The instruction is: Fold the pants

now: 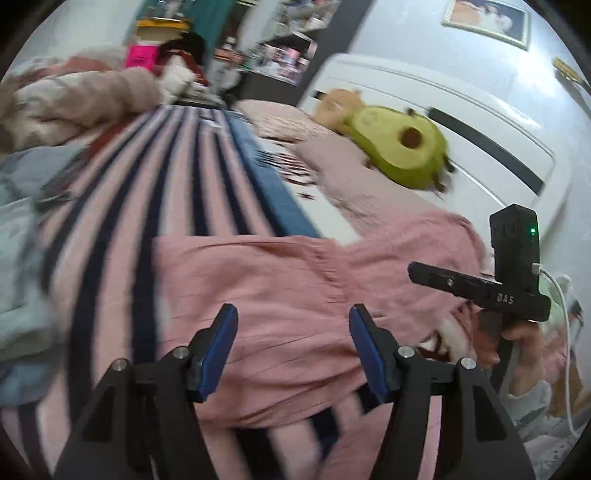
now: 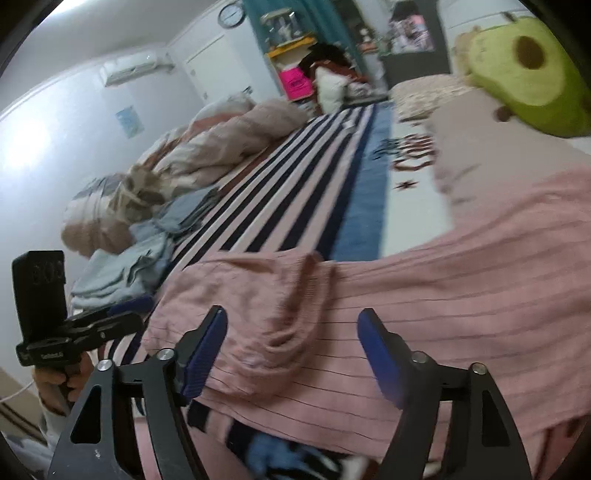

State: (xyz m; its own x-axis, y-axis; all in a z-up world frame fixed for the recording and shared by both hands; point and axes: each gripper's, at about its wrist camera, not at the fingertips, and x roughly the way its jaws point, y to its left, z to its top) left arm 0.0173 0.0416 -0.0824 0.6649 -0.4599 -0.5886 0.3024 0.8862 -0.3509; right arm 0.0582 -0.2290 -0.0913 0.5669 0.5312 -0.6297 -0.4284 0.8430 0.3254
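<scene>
On the near edge of the bed, both grippers hang with jaws apart and empty over a pair of pink pants (image 2: 369,314): the left gripper (image 1: 291,347) above a flat, squared-off stretch of cloth, the right gripper (image 2: 291,350) above a rumpled fold. The pants lie spread across the striped blanket (image 1: 122,206), neither set of pads pressing on them. Judging from the doubled layer and the straight left edge, at least one fold looks made; the ridge of loose cloth between the right jaws suggests more folding or smoothing is left.

The left wrist view alone shows the pants' straight far edge, the person's hand (image 1: 517,334) on the right gripper's handle, and a framed picture (image 1: 487,18) on the far wall. The right wrist view alone shows the raised crease, a stack of folded grey-blue clothes (image 2: 122,266) near the bed's left side, a bunched quilt (image 2: 207,147) behind it, and an air conditioner (image 2: 136,66) high on the wall. An avocado-shaped cushion (image 1: 399,147) rests toward the head of the bed.
</scene>
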